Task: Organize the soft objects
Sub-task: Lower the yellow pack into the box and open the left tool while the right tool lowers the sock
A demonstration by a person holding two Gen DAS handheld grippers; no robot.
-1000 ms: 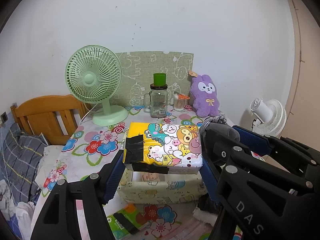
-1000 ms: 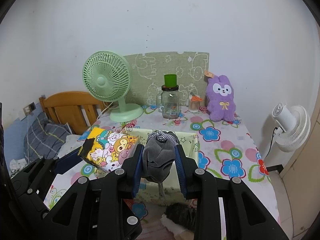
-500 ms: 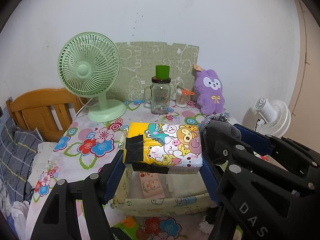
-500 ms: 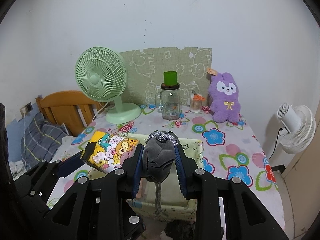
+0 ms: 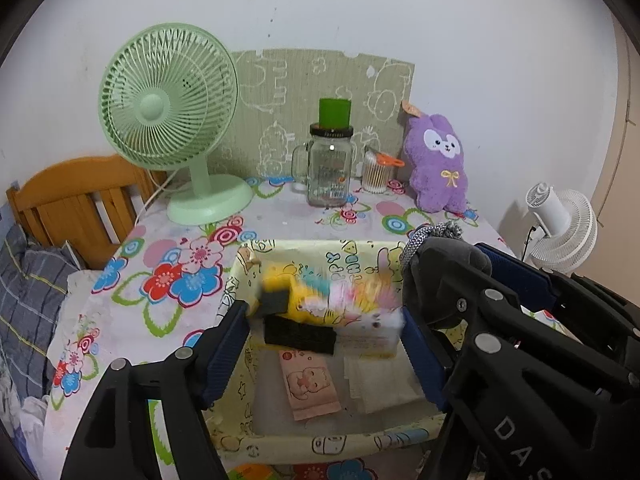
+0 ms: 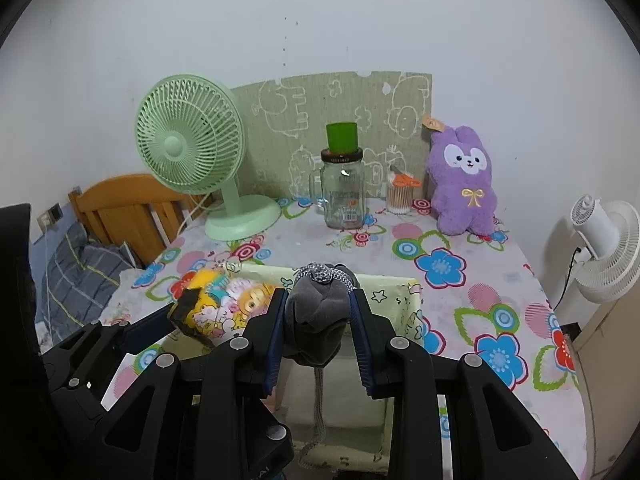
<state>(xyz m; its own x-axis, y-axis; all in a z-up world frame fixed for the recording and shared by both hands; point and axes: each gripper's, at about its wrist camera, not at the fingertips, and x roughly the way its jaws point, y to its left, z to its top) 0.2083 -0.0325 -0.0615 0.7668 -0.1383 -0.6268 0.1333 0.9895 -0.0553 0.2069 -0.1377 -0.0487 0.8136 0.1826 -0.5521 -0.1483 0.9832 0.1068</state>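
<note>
A yellow cartoon-printed tissue pack [image 5: 328, 308] hangs blurred and tilted between the fingers of my left gripper [image 5: 322, 314], just above the open yellow fabric box [image 5: 304, 248]. The left jaws are opening, and a gap shows on each side of the pack. In the right wrist view the pack [image 6: 224, 308] sits over the box's left rim [image 6: 400, 292]. My right gripper [image 6: 318, 300] is shut on a grey soft pouch [image 6: 316, 316] with a knitted cord, held over the box. That pouch [image 5: 444, 264] also shows at the right of the left wrist view.
A pink packet [image 5: 308, 380] and white tissues [image 5: 380, 376] lie in the box. At the back of the floral table stand a green fan [image 5: 168, 100], a glass jar [image 5: 328, 172], a swab pot [image 5: 376, 172] and a purple plush [image 5: 436, 164]. A white fan [image 5: 560, 224] is right, a wooden headboard [image 5: 72, 200] left.
Both grippers moved forward and down over the box. The left jaws widened, and the tissue pack, held firm before, now tilts and blurs between them.
</note>
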